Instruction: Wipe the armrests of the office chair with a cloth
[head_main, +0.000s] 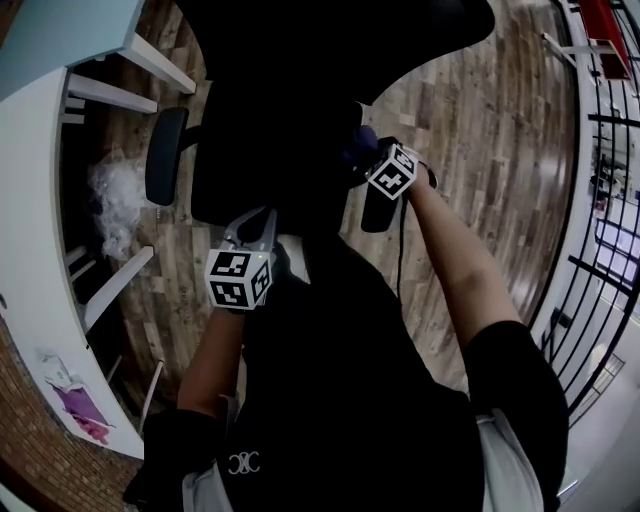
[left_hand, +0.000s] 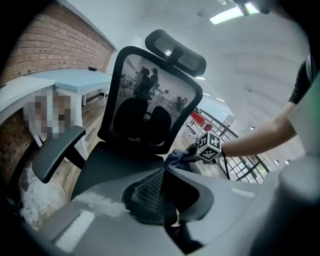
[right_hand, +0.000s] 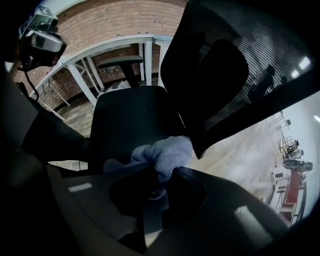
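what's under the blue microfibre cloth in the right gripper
The blue microfibre cloth, clamped in the right gripper, seems to lie on the black padded armrest, whose near end shows in the head view. The contact spot is hidden by cloth and jaws.

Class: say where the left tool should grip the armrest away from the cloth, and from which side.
Probably the free front end of that armrest, from the front, one jaw above and one below: its pad is flat and thin, and its post joins further back.
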